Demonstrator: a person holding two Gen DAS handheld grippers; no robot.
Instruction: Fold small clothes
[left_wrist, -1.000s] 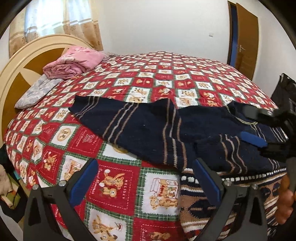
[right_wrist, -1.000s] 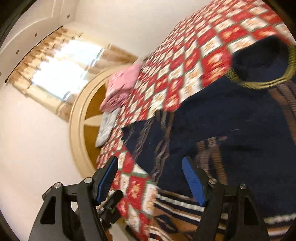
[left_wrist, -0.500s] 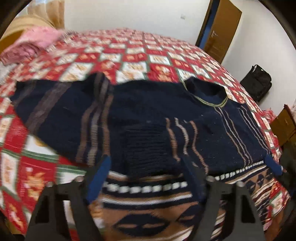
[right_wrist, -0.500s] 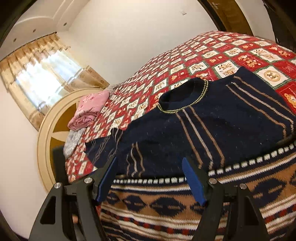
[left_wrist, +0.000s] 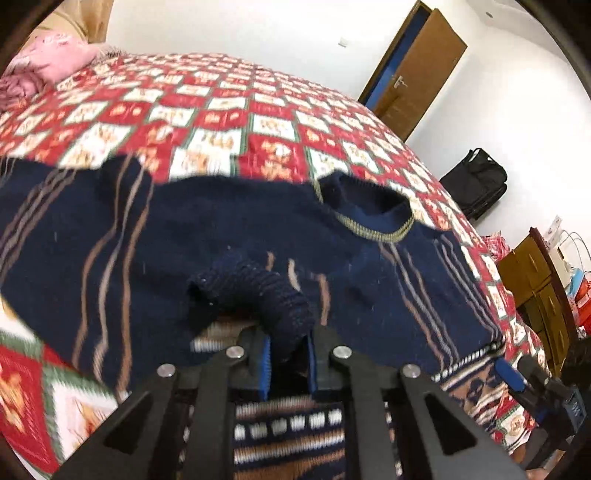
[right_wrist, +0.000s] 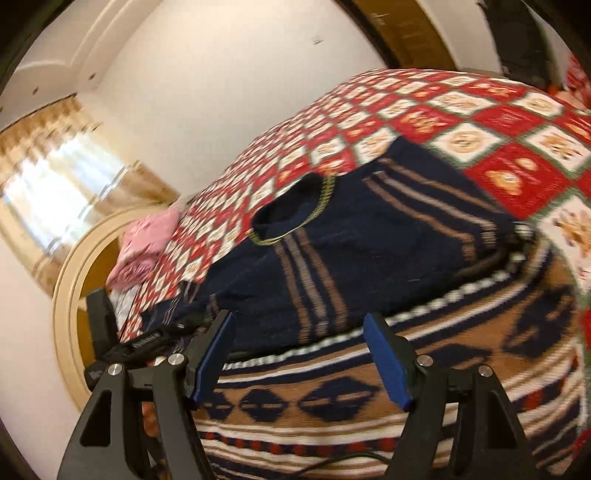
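A navy knitted sweater (left_wrist: 258, 229) with tan stripes and a brown patterned hem band lies spread on the bed, neck hole away from me. One sleeve is folded across the body. Its ribbed cuff (left_wrist: 266, 291) is bunched up between the blue pads of my left gripper (left_wrist: 288, 365), whose jaws are closing and pinch it. In the right wrist view the sweater (right_wrist: 369, 240) fills the middle. My right gripper (right_wrist: 299, 354) stands open just above the patterned hem band (right_wrist: 369, 387), with nothing gripped. One blue pad of the right gripper (left_wrist: 509, 374) shows at the sweater's right hem corner.
The red-and-white checked quilt (left_wrist: 258, 122) covers the whole bed. A folded pink blanket (left_wrist: 48, 62) lies by the rounded headboard (right_wrist: 74, 280). Beyond the bed are a brown door (left_wrist: 417, 70), a black bag (left_wrist: 476, 181) on the floor and a wooden cabinet (left_wrist: 535, 288).
My left gripper swung right over the sweater and its wide jaws closed onto the folded sleeve's cuff. My right gripper swept along to the hem band and stayed open.
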